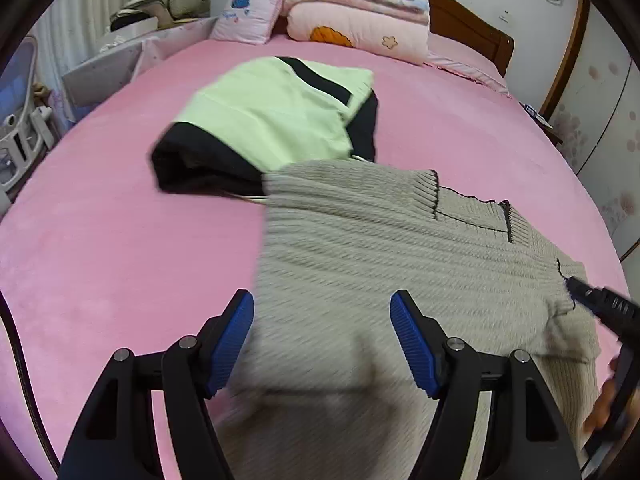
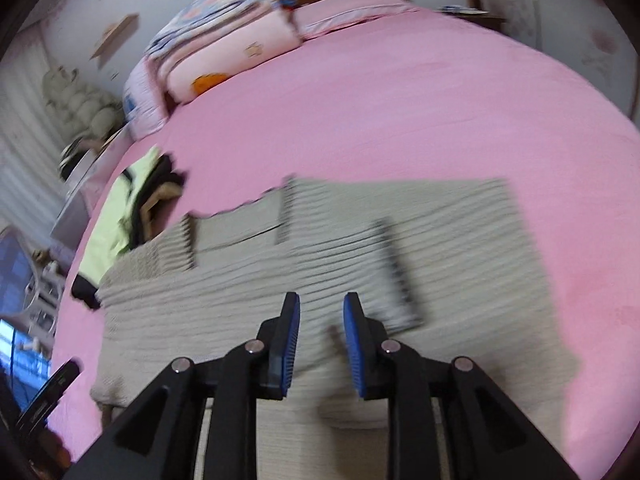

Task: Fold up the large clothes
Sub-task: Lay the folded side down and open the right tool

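Note:
A beige ribbed knit sweater (image 1: 380, 248) with dark trim lies on the pink bed, its sleeves folded inward; it also shows in the right wrist view (image 2: 248, 280). My left gripper (image 1: 322, 308) is wide open and empty, hovering over the sweater's near left part. My right gripper (image 2: 321, 312) is open with a narrow gap, empty, above the sweater's middle. The right gripper's black tip (image 1: 600, 300) shows at the sweater's right edge in the left wrist view. The right wrist view is blurred.
A folded light-green and black garment (image 1: 272, 120) lies just beyond the sweater, also in the right wrist view (image 2: 120, 216). Pillows and folded quilts (image 1: 352, 12) are stacked at the wooden headboard. A white bedside unit (image 1: 104, 64) stands left. Pink sheet (image 1: 100, 240) surrounds everything.

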Demonstrator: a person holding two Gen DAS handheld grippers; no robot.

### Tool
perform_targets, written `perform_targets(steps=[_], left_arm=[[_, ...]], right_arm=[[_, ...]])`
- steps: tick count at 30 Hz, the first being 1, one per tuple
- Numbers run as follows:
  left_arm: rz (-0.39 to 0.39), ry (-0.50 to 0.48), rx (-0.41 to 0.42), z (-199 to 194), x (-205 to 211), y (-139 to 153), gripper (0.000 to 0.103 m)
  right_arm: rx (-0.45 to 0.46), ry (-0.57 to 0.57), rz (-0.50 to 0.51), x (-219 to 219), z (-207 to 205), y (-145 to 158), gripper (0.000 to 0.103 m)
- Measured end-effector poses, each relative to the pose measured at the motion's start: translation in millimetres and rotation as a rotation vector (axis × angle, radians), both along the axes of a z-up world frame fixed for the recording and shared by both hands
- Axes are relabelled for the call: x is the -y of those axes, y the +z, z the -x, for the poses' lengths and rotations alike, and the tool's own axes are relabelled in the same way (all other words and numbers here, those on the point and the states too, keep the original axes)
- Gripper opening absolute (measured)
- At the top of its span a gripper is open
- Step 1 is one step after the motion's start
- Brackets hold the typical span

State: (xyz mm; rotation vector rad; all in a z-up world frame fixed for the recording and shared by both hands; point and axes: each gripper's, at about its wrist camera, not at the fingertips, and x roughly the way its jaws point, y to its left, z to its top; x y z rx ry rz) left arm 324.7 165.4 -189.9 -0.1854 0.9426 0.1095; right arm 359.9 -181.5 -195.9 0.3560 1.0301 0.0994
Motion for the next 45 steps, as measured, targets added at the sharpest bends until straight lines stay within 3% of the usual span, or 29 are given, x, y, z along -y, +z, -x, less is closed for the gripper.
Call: perform_targets(steps=[5, 10, 14, 15, 16, 22, 26, 34, 45], left_arm=[[-0.005, 0.029, -0.013, -43.8, 17.4, -24.1, 0.070], [-0.080, 0.066, -0.108, -81.9, 17.2, -58.9, 0.070], [-0.142, 0.048, -0.106, -89.2, 13.9, -69.8, 0.073], [-0.144, 0.040, -0.101, -88.9, 13.0, -70.9, 0.073], [-0.145, 0.030, -0.094, -88.4, 11.9, -72.2, 0.074], [-0.142, 0.007, -0.081, -88.6, 10.4, -74.7, 0.076], [-0.137, 0.000, -0.088, -89.5, 8.4, -74.0, 0.076], [-0.058, 0.001, -0.096, -70.3, 0.8, -40.6, 0.076], [-0.058, -0.049, -0.002, 12.8, 10.4, 48.6, 0.079]], right_arm=[[-0.016, 0.132, -0.015, -68.1, -9.4, -14.7, 0.022], [-0.015, 0.225, 0.135, -98.9, -24.8, -28.7, 0.022], [-0.034, 0.183, 0.176, -61.3, -39.3, -40.6, 0.016], [-0.035, 0.168, 0.182, -49.1, -40.7, -41.6, 0.004], [-0.036, 0.152, 0.196, -35.9, -42.1, -42.1, 0.000], [-0.035, 0.027, 0.213, 43.0, -35.4, -42.2, 0.000], [-0.043, -0.052, 0.208, 72.7, -21.7, -38.4, 0.001], [-0.036, -0.126, 0.102, 101.0, 16.5, -15.0, 0.004], [0.090, -0.055, 0.073, 75.8, 90.4, 80.9, 0.004]])
